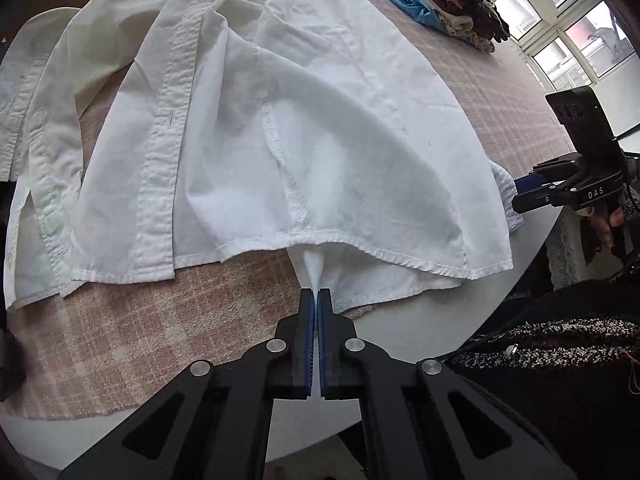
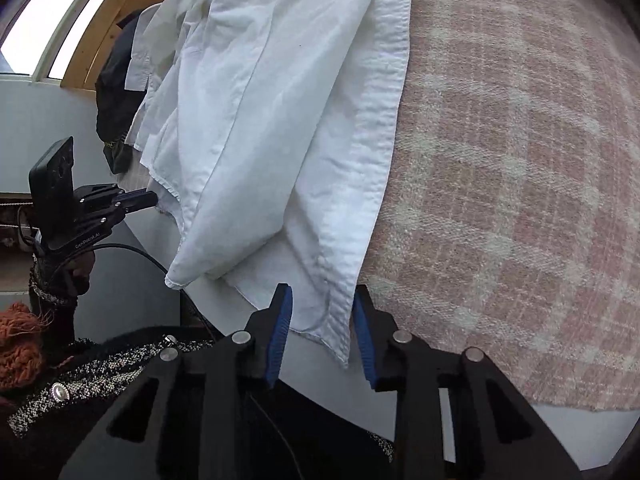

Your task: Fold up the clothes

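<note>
A white button-up shirt (image 1: 280, 140) lies spread on a pink plaid blanket (image 1: 160, 340) over a white table. My left gripper (image 1: 316, 296) is shut on a pinch of the shirt's lower hem fabric at the near edge. It also shows in the right wrist view (image 2: 148, 199) at the shirt's far hem. My right gripper (image 2: 322, 304) is open, its blue pads on either side of the shirt's hem corner (image 2: 332, 320), which hangs between them. The right gripper shows in the left wrist view (image 1: 520, 196) at the shirt's right edge.
A pile of dark, blue and beige clothes (image 1: 440, 0) sits at the far side of the table by the windows (image 1: 580, 40). The table's white edge (image 1: 400, 344) runs close to me. The blanket (image 2: 520, 160) stretches to the right of the shirt.
</note>
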